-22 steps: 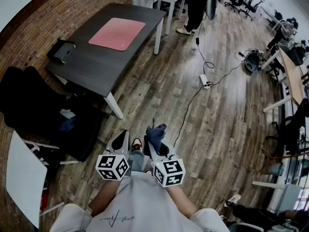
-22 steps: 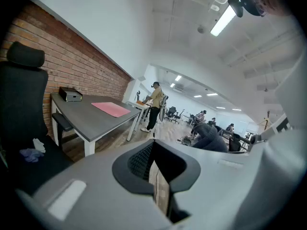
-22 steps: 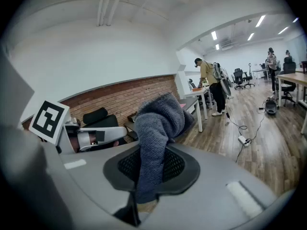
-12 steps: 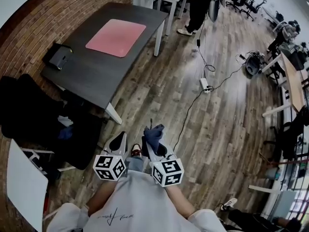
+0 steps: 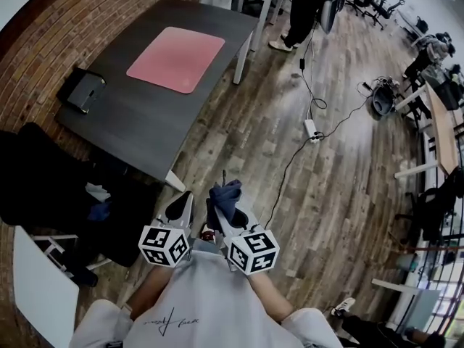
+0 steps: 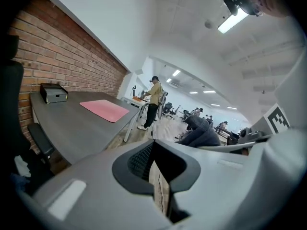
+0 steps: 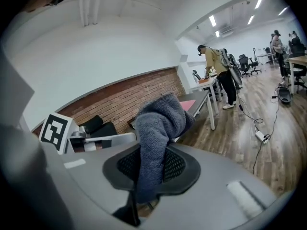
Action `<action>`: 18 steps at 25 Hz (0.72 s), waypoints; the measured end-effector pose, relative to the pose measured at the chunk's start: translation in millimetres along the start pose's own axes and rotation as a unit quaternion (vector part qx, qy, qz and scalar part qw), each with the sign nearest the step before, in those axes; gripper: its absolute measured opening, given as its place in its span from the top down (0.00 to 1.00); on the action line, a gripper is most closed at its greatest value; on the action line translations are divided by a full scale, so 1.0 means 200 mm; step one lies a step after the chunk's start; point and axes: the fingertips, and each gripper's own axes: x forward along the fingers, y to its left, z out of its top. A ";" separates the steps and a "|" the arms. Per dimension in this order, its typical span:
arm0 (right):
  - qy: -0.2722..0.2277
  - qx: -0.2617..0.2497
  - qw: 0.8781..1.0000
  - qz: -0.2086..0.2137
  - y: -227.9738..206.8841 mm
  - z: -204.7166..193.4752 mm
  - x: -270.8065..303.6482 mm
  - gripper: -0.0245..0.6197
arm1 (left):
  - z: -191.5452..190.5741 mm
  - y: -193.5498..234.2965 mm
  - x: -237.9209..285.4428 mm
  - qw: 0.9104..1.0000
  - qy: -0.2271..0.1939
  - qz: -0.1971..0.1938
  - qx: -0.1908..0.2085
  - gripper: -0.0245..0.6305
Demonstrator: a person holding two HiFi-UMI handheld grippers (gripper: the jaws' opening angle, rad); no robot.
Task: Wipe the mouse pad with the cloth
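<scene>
The pink mouse pad [image 5: 175,58] lies on a dark table [image 5: 138,122] at the far left, well ahead of both grippers. My right gripper [image 5: 221,207] is held close to my body over the wooden floor, shut on a blue-grey cloth [image 5: 226,196] that bunches above its jaws. In the right gripper view the cloth [image 7: 158,128] hangs between the pads, and the mouse pad [image 7: 188,104] shows small behind it. My left gripper [image 5: 180,209] is beside it, its jaws together with nothing between them. In the left gripper view, the mouse pad [image 6: 104,110] lies far off.
A black box [image 5: 81,91] sits on the table's near left end. Dark chairs and bags [image 5: 43,180] crowd the floor at left, by a white board [image 5: 36,288]. A power strip and cables [image 5: 312,129] trail across the floor. A person [image 5: 301,6] stands beyond the table.
The table and mouse pad have slid slightly in the head view as I move forward. Both grippers stay in front of my body, the right still holding the cloth.
</scene>
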 end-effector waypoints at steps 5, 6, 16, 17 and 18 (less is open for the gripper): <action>0.000 -0.004 1.000 -0.008 0.01 0.07 0.15 0.85 | 0.08 0.12 0.07 1.000 -0.011 -0.008 -0.005 0.96; 0.002 -0.004 1.000 -0.008 0.01 0.07 0.16 0.85 | 0.10 0.13 0.07 1.000 -0.017 -0.011 -0.009 0.96; 0.005 -0.004 1.000 -0.014 0.00 0.12 0.25 0.85 | 0.14 0.19 0.14 0.999 -0.017 -0.027 -0.034 0.96; 0.004 -0.006 1.000 -0.014 -0.01 0.13 0.26 0.85 | 0.14 0.19 0.15 0.999 -0.014 -0.035 -0.037 0.96; 0.003 -0.008 1.000 -0.014 -0.01 0.14 0.27 0.85 | 0.14 0.18 0.16 0.998 -0.011 -0.044 -0.040 0.96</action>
